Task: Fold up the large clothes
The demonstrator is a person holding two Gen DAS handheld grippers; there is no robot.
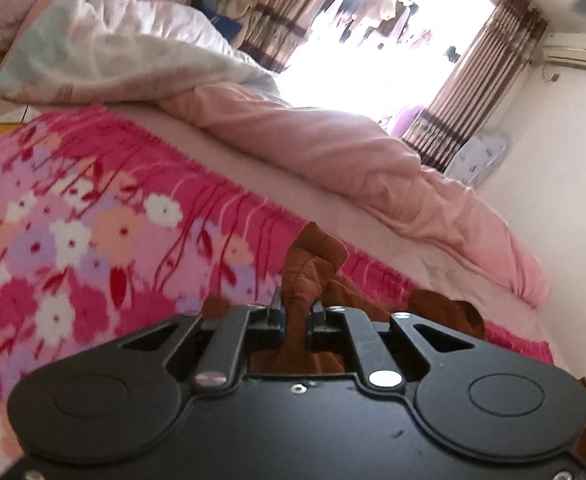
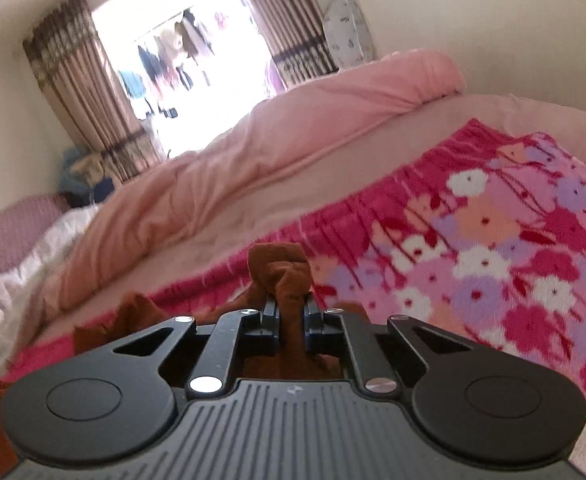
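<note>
A brown garment [image 1: 313,268] is held up over a bed. My left gripper [image 1: 296,312] is shut on a bunched edge of it; cloth sticks out above the fingers and more brown cloth [image 1: 449,308] hangs to the right. My right gripper [image 2: 292,312] is shut on another bunched part of the brown garment [image 2: 281,268]; a further fold [image 2: 133,312] shows to its left. Most of the garment is hidden below both grippers.
A pink floral blanket [image 1: 73,216] [image 2: 493,248] covers the near bed. A rolled pink duvet [image 1: 353,160] [image 2: 293,128] lies beyond it, a white quilt [image 1: 113,52] at the head. Behind are a bright window with curtains [image 2: 77,92] and a wall [image 2: 493,20].
</note>
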